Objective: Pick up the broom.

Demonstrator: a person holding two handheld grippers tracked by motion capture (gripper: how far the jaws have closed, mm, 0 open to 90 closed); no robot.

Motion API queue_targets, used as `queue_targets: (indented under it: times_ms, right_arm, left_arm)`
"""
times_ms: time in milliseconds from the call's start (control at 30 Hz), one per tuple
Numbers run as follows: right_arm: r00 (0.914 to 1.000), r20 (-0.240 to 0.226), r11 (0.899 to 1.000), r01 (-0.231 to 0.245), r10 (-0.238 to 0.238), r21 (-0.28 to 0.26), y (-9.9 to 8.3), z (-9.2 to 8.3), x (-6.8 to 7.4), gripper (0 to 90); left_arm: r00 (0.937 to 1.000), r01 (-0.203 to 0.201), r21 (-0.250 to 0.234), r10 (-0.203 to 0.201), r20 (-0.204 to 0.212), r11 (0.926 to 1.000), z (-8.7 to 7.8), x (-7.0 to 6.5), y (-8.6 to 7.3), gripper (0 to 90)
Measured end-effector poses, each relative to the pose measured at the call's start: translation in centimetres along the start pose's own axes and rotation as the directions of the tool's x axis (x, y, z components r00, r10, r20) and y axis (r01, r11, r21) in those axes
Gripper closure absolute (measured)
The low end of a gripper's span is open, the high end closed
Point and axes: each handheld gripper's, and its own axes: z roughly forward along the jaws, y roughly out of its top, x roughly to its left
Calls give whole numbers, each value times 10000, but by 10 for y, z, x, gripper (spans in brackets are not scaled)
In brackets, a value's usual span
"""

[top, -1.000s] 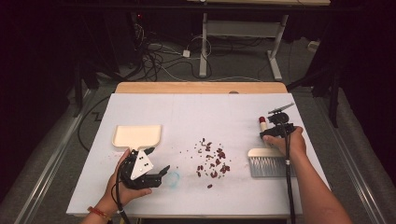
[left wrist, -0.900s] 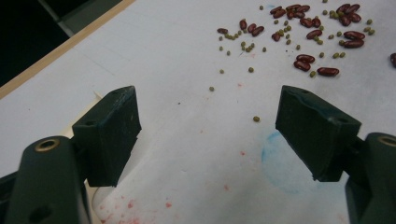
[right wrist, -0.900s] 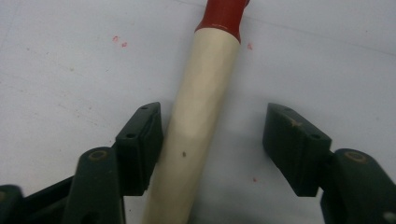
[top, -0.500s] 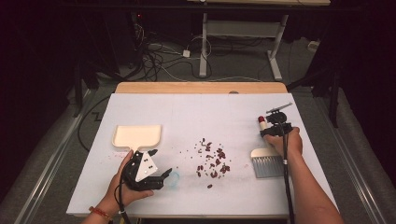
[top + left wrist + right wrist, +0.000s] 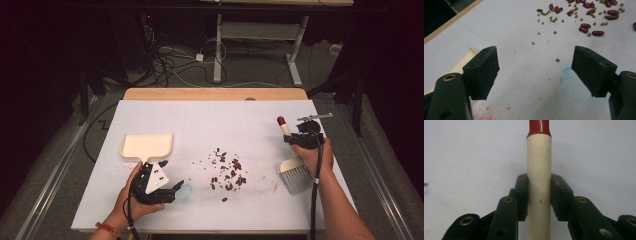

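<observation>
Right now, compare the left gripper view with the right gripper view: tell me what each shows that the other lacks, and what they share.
Left gripper view alone: open left tongs, scattered red beans and small green ones, a corner of the cream dustpan, a blue smudge.
Right gripper view alone: right tongs shut on the brush handle with its red tip.
Shared: the white tabletop with faint red stains.

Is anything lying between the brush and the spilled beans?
Nothing visible does. The brush, its handle clamped in the right gripper, sits right of the beans, with bare white table between them apart from faint red stains.
</observation>
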Motion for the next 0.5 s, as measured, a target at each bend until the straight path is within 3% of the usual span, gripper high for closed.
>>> queue_targets:
  times_ms: [100, 233, 500]
  right_arm:
    - [9999, -147, 9947, -83, 68, -1028, -5, -21, 0, 699]
    - [9995, -315, 9780, -105, 40, -2082, -13, -42, 3, 699]
    - [9989, -341, 9417, 192, -325, -3360, -20, -68, 11, 699]
  left_arm:
    - [10000, 31, -40, -31, -50, 10000, -1, 0, 0, 212]
    - [9999, 147, -92, -147, -70, 9998, -2, 2, 0, 212]
    - [9992, 391, -222, -393, -70, 9990, -1, 3, 4, 212]
